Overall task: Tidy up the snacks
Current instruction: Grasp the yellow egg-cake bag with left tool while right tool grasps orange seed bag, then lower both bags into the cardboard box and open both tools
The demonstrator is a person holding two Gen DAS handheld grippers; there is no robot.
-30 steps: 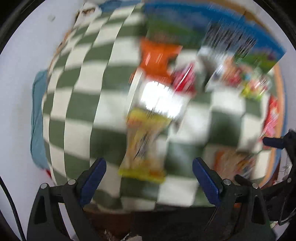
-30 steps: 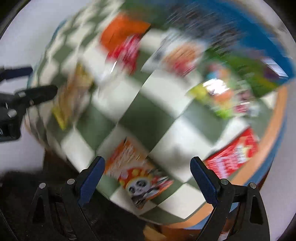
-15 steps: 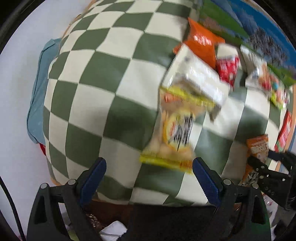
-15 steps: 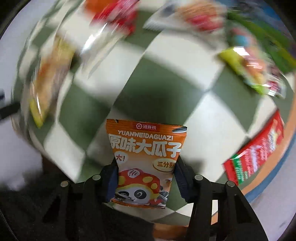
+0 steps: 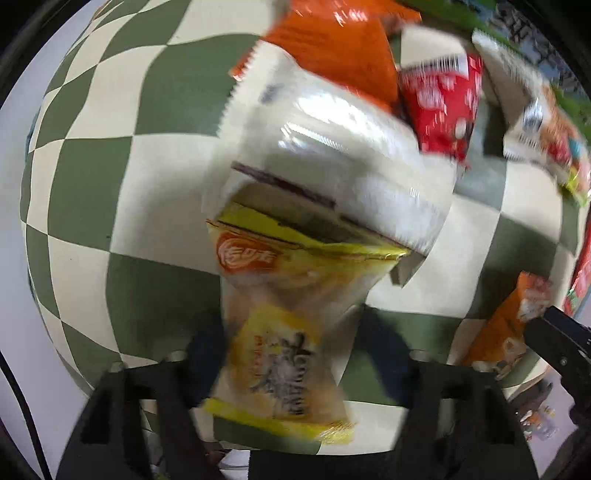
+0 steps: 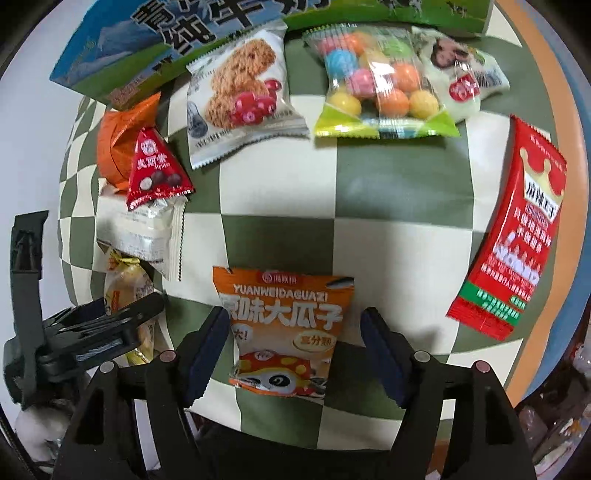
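Note:
A yellow snack packet (image 5: 284,295) stands between the fingers of my left gripper (image 5: 293,343). Its jaws are closing and the pads press on the packet's waist; the view is blurred. A white packet (image 5: 343,155) overlaps its top end. The orange sunflower-seed packet (image 6: 288,332) lies flat on the green-and-cream checked cloth (image 6: 388,184) between the fingers of my right gripper (image 6: 295,325). Those jaws are opening, with a small gap on each side of the packet. The left gripper (image 6: 122,321) shows at the left of the right wrist view, on the yellow packet (image 6: 125,284).
Along the far side lie a cookie packet (image 6: 240,92), a bag of coloured candy balls (image 6: 376,85) and a pale packet (image 6: 461,74), before a blue-green milk box (image 6: 184,33). A red triangular packet (image 6: 155,166) and an orange bag (image 6: 118,140) sit left; a long red packet (image 6: 513,240) lies right.
My left gripper dropped onto the yellow packet and its jaws closed in on it. My right gripper, shut on the orange packet half a second ago, has parted its jaws, leaving the packet on the cloth.

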